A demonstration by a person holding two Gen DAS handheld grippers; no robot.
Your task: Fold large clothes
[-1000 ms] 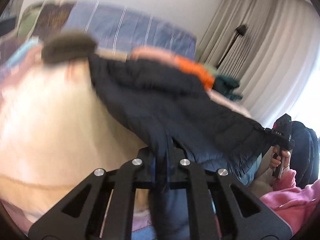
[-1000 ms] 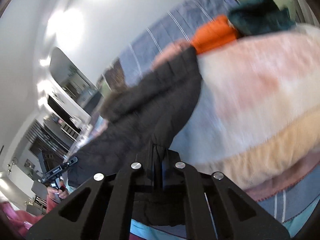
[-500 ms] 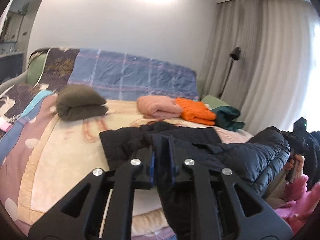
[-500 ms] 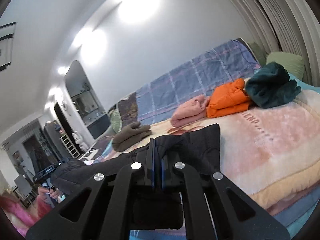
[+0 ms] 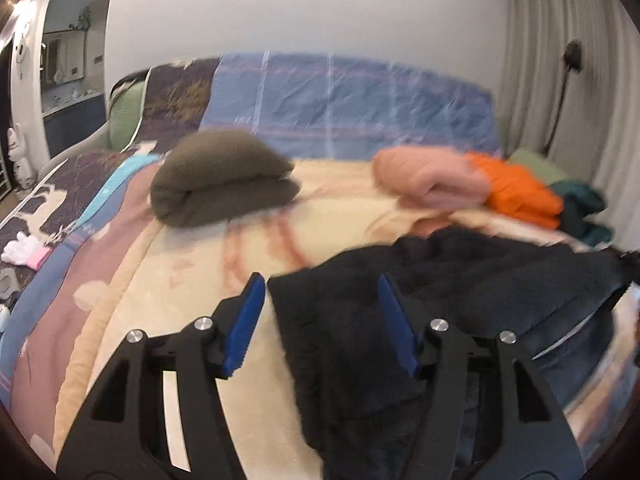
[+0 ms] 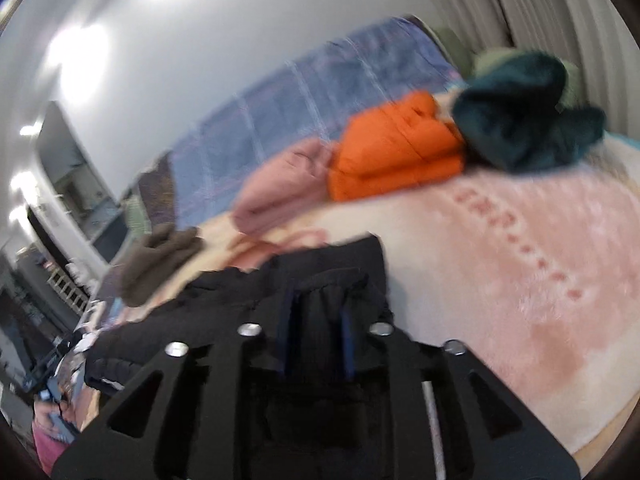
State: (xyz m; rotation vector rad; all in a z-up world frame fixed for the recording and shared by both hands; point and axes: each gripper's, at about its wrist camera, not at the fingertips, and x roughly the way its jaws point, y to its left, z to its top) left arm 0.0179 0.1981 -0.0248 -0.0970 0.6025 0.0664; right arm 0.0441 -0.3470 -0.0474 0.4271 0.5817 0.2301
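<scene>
The black jacket (image 5: pixel 460 280) lay spread on the bed (image 5: pixel 192 276) between and ahead of both claws — laid out, unfolded. The left claw (image 5: pixel 322 320) stood wide apart; the right claw (image 6: pixel 316 332) was parted too, fabric loose between its pads. Next, I judged, came regripping an edge to fold.

One black jacket (image 5: pixel 460 280), four folded garments, two claws.

Black jacket (image 5: pixel 460 280): quilted, matt cloth. Blanket (image 6: pixel 520 248): plush, fuzzy pile. Olive bundle (image 5: pixel 220 176): fleecy. Orange jacket (image 6: pixel 396 148): smooth puffer fabric. Left gripper (image 5: pixel 320 320): matt black plastic, bright metal screws.
</scene>
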